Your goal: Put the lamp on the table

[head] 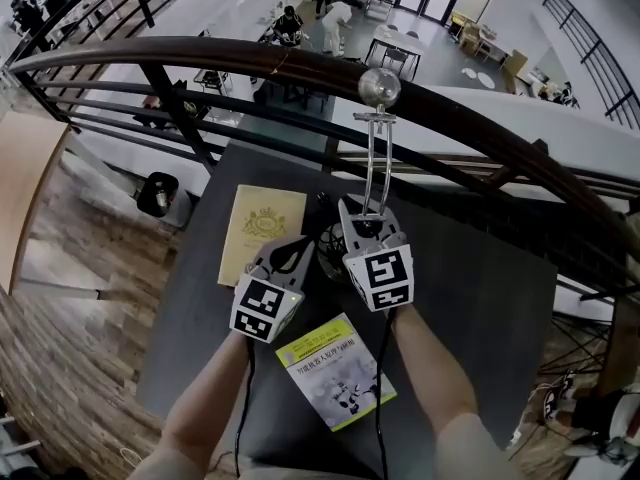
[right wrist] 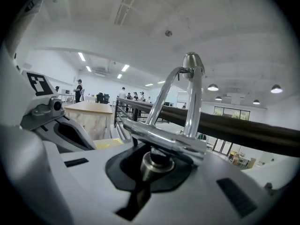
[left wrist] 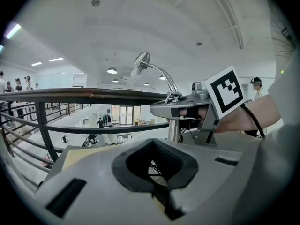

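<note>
Head view: the lamp [head: 376, 158] is held upright over the dark table [head: 480, 298] by the right gripper [head: 362, 218]. Base contact can't be made out, so set-down and release are probably left to do.

Left gripper view: the left gripper [left wrist: 157, 172] is seen pinched together, with only thin wires [left wrist: 152, 165] glimpsed through the gap.

Right gripper view: the jaws are clamped on the lamp's stem.
</note>
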The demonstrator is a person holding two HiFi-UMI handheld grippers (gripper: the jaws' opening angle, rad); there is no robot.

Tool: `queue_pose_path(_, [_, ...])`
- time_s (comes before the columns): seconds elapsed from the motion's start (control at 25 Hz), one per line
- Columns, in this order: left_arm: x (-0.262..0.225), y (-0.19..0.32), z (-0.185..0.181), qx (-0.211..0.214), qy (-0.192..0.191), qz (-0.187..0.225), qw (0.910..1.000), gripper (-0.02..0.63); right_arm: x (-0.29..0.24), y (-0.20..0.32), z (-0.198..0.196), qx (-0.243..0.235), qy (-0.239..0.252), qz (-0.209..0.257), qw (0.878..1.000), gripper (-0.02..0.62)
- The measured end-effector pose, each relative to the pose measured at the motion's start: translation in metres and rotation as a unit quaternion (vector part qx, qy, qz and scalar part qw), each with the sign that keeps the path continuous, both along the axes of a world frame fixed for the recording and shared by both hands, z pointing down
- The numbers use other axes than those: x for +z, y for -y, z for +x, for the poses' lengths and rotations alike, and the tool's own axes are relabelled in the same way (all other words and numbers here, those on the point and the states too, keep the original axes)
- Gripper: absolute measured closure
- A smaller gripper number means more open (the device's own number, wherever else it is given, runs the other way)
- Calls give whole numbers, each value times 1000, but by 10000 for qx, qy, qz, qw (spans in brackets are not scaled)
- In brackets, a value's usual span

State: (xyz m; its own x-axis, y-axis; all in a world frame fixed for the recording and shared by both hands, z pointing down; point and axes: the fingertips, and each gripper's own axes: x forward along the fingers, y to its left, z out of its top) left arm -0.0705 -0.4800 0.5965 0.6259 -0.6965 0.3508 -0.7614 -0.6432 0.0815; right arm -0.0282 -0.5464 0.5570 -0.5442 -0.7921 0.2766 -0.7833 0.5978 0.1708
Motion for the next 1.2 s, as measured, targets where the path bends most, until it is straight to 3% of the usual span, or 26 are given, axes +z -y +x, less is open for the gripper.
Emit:
queue_pose_path(0.24, [-9,-18,28,21,17,-41,10000,601,-6,-22,18,-172,-15,-29,9998,595])
queue_pose_path(0.44, [3,-2,6,13,-27,-60,10000,601,15,-2,-4,-224,115,-323,9992,595])
queue_pose_path(0.56, [-7,-13,17,102,14,-47,9999,601,16,-13,5,-147,245,-593,9978,592])
queue_pose_path(0.76, [-30,-26,24,110,65,54,9999,601,17,-30,22,37,279,-1014,9944,466])
queue_pose_path(1.2, [-75,-35,5,13,63,299,9995,601,9,-71,66,460,83,-1389,9892,433])
